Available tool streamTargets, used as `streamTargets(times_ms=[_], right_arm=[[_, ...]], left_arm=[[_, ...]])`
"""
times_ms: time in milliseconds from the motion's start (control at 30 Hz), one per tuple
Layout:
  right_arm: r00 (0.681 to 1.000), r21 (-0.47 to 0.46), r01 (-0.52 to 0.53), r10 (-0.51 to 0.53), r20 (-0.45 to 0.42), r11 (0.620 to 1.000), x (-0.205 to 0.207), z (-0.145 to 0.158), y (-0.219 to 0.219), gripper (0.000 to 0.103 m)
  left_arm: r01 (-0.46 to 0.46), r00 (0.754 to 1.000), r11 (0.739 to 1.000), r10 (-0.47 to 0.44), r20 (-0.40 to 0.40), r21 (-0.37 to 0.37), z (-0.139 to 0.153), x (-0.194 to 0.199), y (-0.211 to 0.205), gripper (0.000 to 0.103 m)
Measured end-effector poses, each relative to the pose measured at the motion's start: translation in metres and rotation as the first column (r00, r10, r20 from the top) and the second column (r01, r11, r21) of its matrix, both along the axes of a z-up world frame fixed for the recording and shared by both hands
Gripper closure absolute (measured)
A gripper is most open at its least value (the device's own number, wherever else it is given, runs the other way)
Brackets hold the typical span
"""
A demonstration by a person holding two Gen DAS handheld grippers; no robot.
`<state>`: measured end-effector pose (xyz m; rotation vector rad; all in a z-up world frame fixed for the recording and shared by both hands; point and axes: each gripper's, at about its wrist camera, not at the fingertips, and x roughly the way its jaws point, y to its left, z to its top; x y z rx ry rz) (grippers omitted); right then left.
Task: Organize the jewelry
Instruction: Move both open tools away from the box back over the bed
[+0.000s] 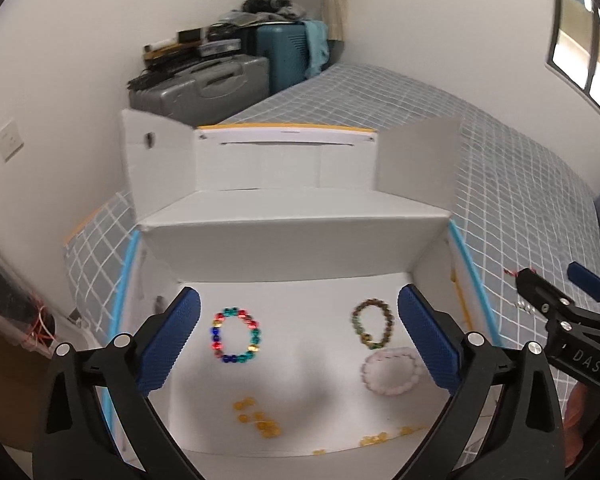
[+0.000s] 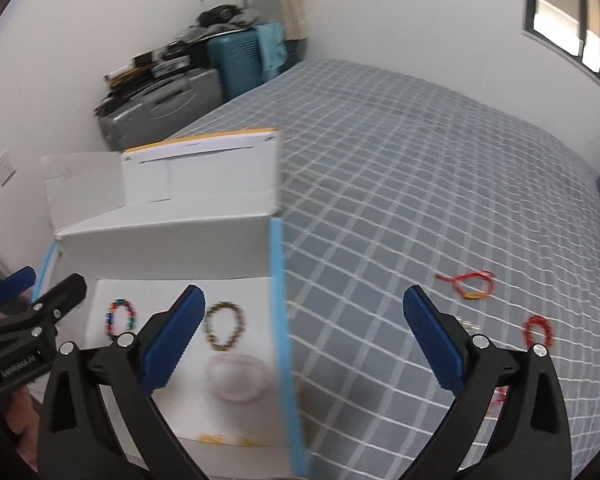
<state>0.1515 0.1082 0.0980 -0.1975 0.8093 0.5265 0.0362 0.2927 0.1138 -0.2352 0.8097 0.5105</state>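
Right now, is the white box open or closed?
Open. The white box has its lid flaps standing up, and the multicolored bracelet, brown bracelet and pale pink bracelet lie exposed inside.

The open white cardboard box on the grey checked bed cover is reachable from above; its raised lid flaps wall off the far side. On its floor, bare room lies in the middle, between the multicoloured bead bracelet on the left and the brown bead bracelet and pale pink bead bracelet on the right; yellow beads scatter the near part. Right of the box's blue-edged wall the cover lies open up to the red cord bracelet and red bead ring.
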Motion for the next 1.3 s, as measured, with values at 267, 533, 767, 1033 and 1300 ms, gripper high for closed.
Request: streamTargets(times_ms=[267, 533, 767, 1033, 1300], right_arm=[[0.992, -0.001, 0.127, -0.127, 0.02, 0.992, 0.017, 0.002, -0.081, 0.008], [0.968, -0.004, 0.251, -0.251, 0.015, 0.968, 0.032, -0.003, -0.154, 0.008], [0.937, -0.016, 0.35, -0.35, 0.021, 0.936, 0.03, -0.023, -0.216, 0.008], [0.909, 0.001, 0.415, -0.415, 0.029, 0.91, 0.033, -0.056, -0.265, 0.008], [0.903, -0.029, 0.429, -0.429, 0.017, 0.903, 0.041, -0.113, -0.28, 0.008]], left_arm=[[0.132, 0.991, 0.991, -0.131, 0.019, -0.029, -0.002, 0.04, -0.062, 0.006], [0.254, 0.967, 0.967, -0.253, 0.024, -0.03, -0.01, 0.081, -0.13, 0.006], [0.345, 0.939, 0.937, -0.345, 0.014, -0.045, -0.023, 0.116, -0.185, 0.006], [0.446, 0.895, 0.893, -0.445, 0.032, -0.055, -0.052, 0.151, -0.244, 0.006], [0.504, 0.862, 0.859, -0.506, 0.004, -0.088, -0.11, 0.188, -0.274, 0.006]])
